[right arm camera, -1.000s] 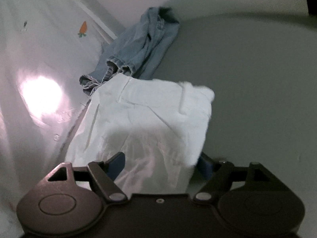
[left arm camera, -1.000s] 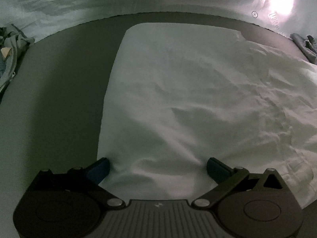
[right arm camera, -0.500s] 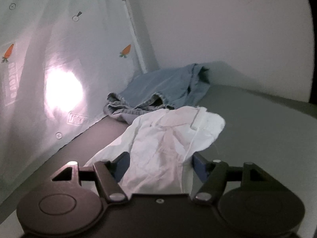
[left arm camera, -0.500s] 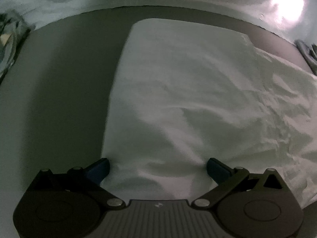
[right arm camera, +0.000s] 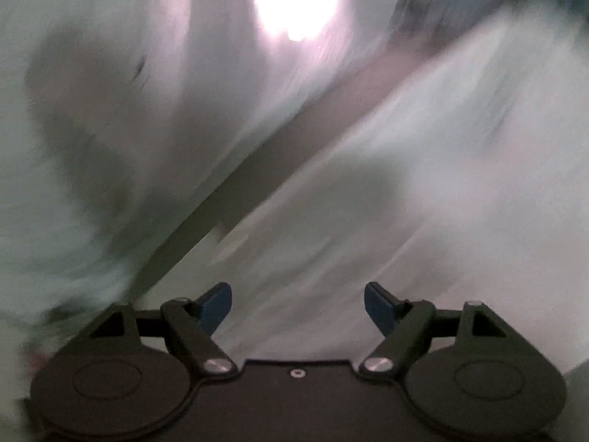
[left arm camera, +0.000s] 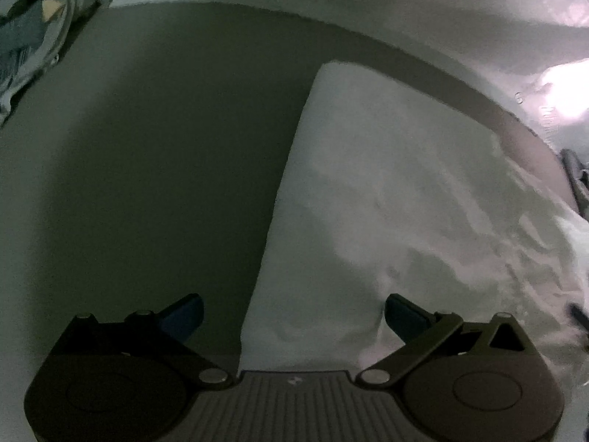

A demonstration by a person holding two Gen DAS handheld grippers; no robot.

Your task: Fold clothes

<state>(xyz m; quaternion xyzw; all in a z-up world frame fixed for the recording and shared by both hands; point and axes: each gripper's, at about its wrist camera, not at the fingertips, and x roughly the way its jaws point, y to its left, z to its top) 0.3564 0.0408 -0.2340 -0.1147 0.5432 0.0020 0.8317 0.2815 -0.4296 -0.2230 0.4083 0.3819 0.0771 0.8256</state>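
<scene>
A white garment point(left arm camera: 397, 199) lies folded on the grey table point(left arm camera: 147, 169), its straight left edge running up the middle of the left wrist view. My left gripper point(left arm camera: 292, 313) is open over the garment's near left edge, its left finger over bare table and its right finger over cloth. My right gripper point(right arm camera: 298, 304) is open and empty, and its view is heavily blurred. White cloth point(right arm camera: 423, 202) fills the right side of that view, likely the same garment.
A pale curtain with a bright light spot point(left arm camera: 563, 92) hangs behind the table and also shows in the right wrist view point(right arm camera: 110, 110). A bluish crumpled garment point(left arm camera: 25, 44) lies at the far left. A dark item point(left arm camera: 578, 184) sits at the right edge.
My left gripper has shifted left, so the garment now sits to the right. My right gripper has swung fast towards the curtain; the jeans have left its view.
</scene>
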